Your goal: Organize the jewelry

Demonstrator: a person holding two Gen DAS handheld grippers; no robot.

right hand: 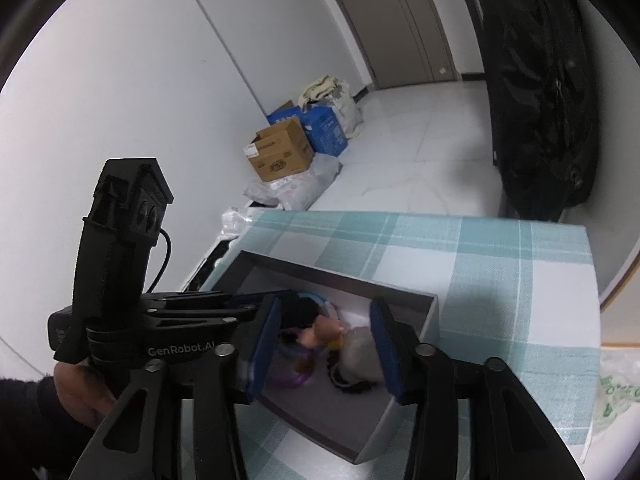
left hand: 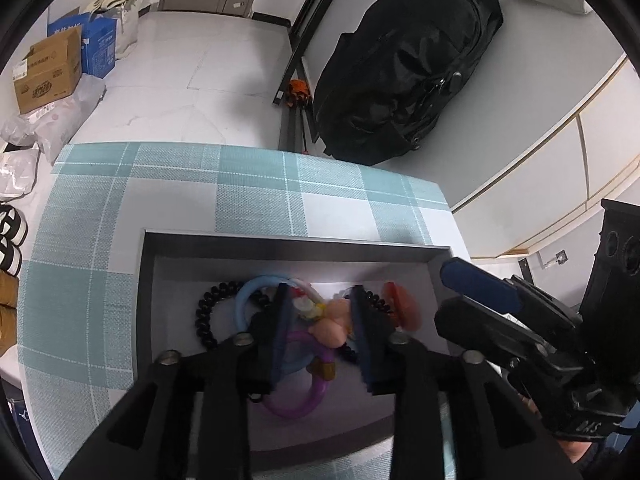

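Note:
A grey box with a white floor sits on the checked tablecloth and holds a pile of hair ties and trinkets: a black spiral tie, a light blue ring, a purple ring, a peach charm and an orange piece. My left gripper is open, its fingers down in the box on either side of the peach charm. My right gripper is open above the same box, over the pile and a whitish puff. It shows at the right in the left wrist view.
The teal and white checked tablecloth covers the table. A black backpack leans against the wall behind it. Cardboard and blue boxes and plastic bags sit on the floor at left. A plastic bag lies at the table's right edge.

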